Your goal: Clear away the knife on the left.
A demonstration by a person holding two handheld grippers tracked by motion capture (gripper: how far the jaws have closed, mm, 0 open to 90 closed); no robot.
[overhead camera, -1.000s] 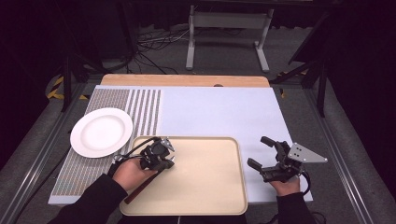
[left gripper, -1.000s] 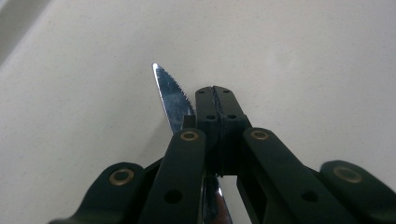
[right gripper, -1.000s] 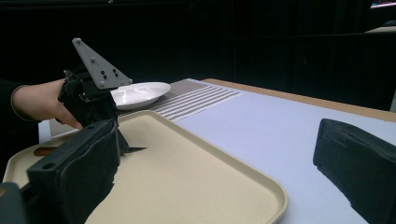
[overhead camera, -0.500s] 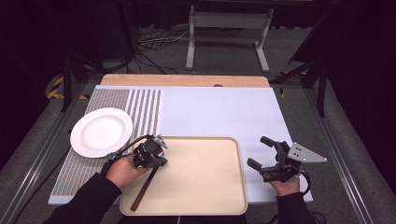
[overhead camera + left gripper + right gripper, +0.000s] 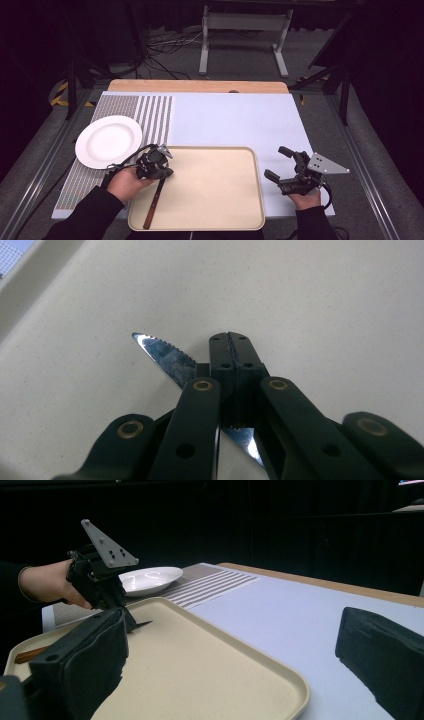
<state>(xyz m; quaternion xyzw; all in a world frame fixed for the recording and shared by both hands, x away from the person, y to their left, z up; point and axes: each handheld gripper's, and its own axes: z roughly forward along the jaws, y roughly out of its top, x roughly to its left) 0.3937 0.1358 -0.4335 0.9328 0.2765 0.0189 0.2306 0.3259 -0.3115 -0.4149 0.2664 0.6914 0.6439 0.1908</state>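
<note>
the left gripper point(image 5: 159, 170) fingers are clamped on a serrated steak knife point(image 5: 165, 356) over the beige tray point(image 5: 210, 200); its handle seems wooden; the right gripper point(image 5: 280, 162) fingers gape wide, holding nothing, beside the tray on the table point(image 5: 235, 117)

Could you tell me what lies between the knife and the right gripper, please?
Bare tray floor, then its rim and blue mat, in the high view, separate knife from right gripper.

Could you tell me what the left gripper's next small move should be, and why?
Probably lift slightly: the left gripper is shut on the serrated knife, which lies low over the beige tray, handle toward the person; the white plate sits nearby.
</note>
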